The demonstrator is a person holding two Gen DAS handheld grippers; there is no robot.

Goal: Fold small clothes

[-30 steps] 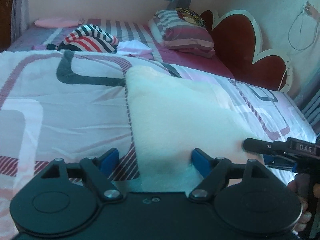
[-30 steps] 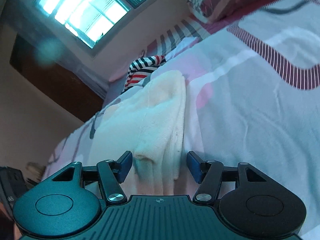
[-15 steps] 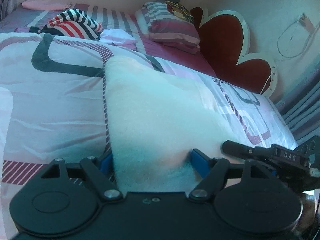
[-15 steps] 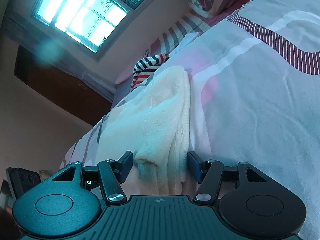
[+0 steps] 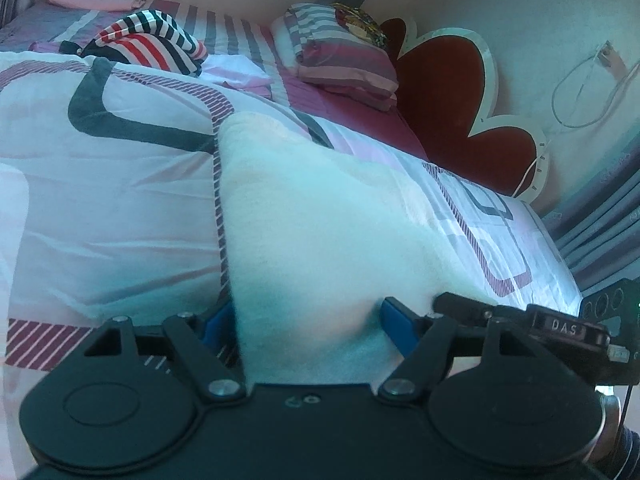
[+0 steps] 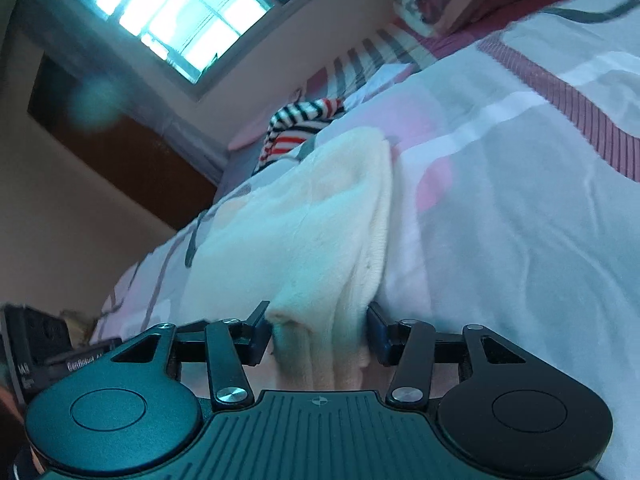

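Left wrist view, cream garment (image 5: 320, 220) near edge hidden (behind gripper body)

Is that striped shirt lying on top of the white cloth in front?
No, the striped shirt lies farther back on the bed, clear of the white cloth.

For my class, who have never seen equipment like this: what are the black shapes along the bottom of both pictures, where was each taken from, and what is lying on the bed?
Those shapes are hand-held two-finger grippers, each with a camera looking along its fingers. One picture is from the left gripper, the other from the right gripper. A cream garment lies on the patterned quilt. Its near edge sits between both pairs of jaws. The right jaws are closing on a bunched fold. A striped garment lies farther back.
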